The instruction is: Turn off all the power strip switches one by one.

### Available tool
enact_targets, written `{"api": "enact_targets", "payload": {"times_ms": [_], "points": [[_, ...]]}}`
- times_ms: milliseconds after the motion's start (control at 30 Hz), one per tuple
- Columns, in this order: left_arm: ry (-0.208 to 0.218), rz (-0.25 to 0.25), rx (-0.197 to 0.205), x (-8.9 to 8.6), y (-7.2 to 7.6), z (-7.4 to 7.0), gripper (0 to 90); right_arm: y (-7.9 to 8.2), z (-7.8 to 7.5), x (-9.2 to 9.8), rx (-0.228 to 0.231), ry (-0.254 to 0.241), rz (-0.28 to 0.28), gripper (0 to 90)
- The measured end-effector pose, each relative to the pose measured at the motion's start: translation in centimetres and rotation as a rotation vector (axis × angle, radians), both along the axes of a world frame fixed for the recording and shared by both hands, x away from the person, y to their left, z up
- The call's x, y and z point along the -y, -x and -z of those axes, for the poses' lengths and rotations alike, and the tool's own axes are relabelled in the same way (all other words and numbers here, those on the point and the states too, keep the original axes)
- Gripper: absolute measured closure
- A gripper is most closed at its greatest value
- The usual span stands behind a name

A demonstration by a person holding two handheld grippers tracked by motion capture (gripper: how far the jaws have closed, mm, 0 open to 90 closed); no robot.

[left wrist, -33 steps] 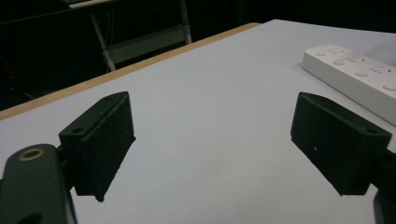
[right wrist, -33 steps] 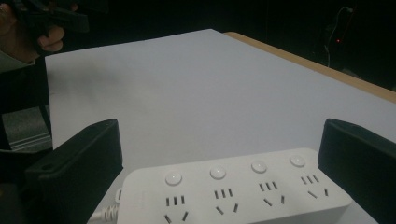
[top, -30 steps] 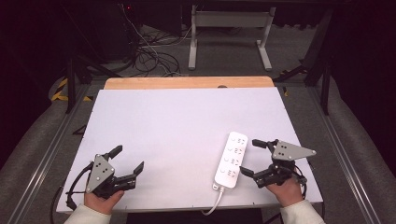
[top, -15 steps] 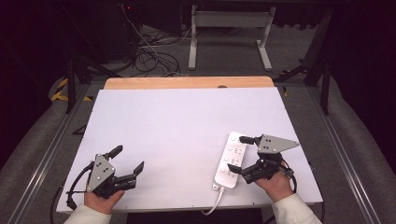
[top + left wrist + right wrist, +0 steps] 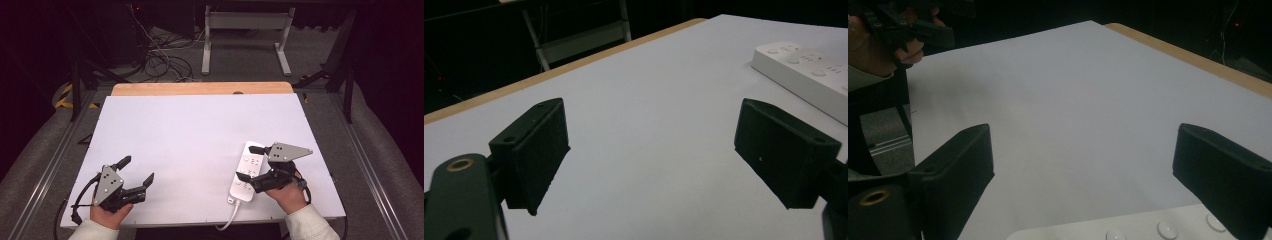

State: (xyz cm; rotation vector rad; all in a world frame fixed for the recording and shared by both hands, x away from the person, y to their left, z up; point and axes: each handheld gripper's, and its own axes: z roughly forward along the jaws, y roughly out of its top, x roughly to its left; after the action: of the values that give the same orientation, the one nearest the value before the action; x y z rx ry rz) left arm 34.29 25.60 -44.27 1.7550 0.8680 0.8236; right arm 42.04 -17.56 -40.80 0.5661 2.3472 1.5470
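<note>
White-topped table (image 5: pixel 200 145) under dark room. Right gripper (image 5: pixel 247 163) over long white plastic power strip (image 5: pixel 248 171), jaws spread wide astride it. Left gripper (image 5: pixel 136 173) near front-left edge, fingers released, nothing between.

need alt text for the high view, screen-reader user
Seen from above, a person's right gripper hangs open over a white power strip near the front right of a white table. The left gripper is open over bare tabletop at the front left.

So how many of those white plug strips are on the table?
1. The white power strip lies near the table's front right edge, its cord hanging off the front, with the right gripper open around it.
</note>
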Motion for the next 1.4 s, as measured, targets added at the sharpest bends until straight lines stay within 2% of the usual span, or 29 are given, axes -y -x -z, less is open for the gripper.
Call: {"api": "enact_targets", "payload": {"times_ms": [167, 200, 233, 300, 333, 367, 400, 433, 467, 500, 533, 667, 733, 933, 1000, 1067, 1100, 1333, 1400], "points": [[-0.002, 0.002, -0.001, 0.0, 0.0, 0.0, 14.7, 0.5, -0.5, -0.1, 0.000, 0.036, -0.027, 42.7], [-0.002, 0.002, -0.001, 0.0, 0.0, 0.0, 14.7, 0.5, -0.5, -0.1, 0.000, 0.036, -0.027, 42.7], [-0.003, 0.001, 0.000, 0.0, 0.0, 0.0, 14.7, 0.6, -0.7, -0.3, 0.000, 0.059, -0.040, 53.4], [-0.004, 0.001, -0.001, 0.0, 0.0, 0.0, 14.7, 0.6, -0.9, -0.4, -0.019, 0.078, -0.051, 62.9], [-0.002, -0.002, -0.001, 0.0, 0.0, 0.0, 14.7, 0.6, -0.9, -0.4, -0.019, 0.078, -0.051, 62.9], [0.000, -0.002, 0.001, 0.0, 0.0, 0.0, 14.7, 0.4, -1.0, -0.6, -0.066, 0.105, -0.079, 75.0], [0.001, -0.002, 0.000, 0.0, 0.0, 0.0, 14.7, 0.3, -1.1, -0.8, -0.088, 0.118, -0.089, 77.8], [-0.001, -0.002, 0.000, 0.0, 0.0, 0.0, 14.7, 0.3, -1.1, -0.8, -0.088, 0.118, -0.089, 77.8], [-0.001, -0.003, -0.001, 0.0, 0.0, 0.0, 14.7, 0.3, -1.3, -1.1, -0.113, 0.138, -0.091, 84.4], [-0.003, -0.002, 0.000, 0.0, 0.0, 0.0, 14.7, 0.3, -1.3, -1.1, -0.113, 0.138, -0.091, 84.4], [-0.004, -0.003, 0.000, 0.0, 0.0, 0.0, 14.7, 0.3, -1.4, -1.2, -0.104, 0.155, -0.077, 90.0], [-0.005, 0.000, 0.000, -0.1, -0.1, 0.0, 14.7, 0.3, -1.5, -1.6, -0.099, 0.202, -0.070, 90.0], [-0.004, 0.001, -0.004, -0.1, -0.1, 0.0, 14.7, 0.3, -1.6, -1.7, -0.111, 0.218, -0.063, 90.0], [0.000, -0.002, -0.005, 0.0, 0.0, 0.0, 14.7, 0.2, -1.7, -2.2, -0.126, 0.302, -0.013, 90.0], [0.000, -0.002, -0.006, 0.0, 0.0, 0.1, 14.7, -0.1, -1.6, -2.1, -0.165, 0.322, 0.001, 90.0], [-0.002, 0.001, -0.007, 0.0, -0.1, 0.1, 14.7, -0.3, -1.5, -2.1, -0.171, 0.326, 0.000, 90.0], [-0.002, 0.002, -0.007, 0.0, 0.0, 0.1, 14.7, -0.5, -1.2, -2.2, -0.191, 0.335, -0.010, 90.0], [0.003, 0.003, -0.015, -0.1, -0.1, 0.0, 15.2, -1.2, 0.2, -2.8, -0.253, 0.382, -0.017, 90.0], [0.001, 0.004, -0.016, -0.1, -0.1, 0.0, 15.4, -1.3, 0.7, -3.2, -0.258, 0.432, -0.010, 90.0]]}}
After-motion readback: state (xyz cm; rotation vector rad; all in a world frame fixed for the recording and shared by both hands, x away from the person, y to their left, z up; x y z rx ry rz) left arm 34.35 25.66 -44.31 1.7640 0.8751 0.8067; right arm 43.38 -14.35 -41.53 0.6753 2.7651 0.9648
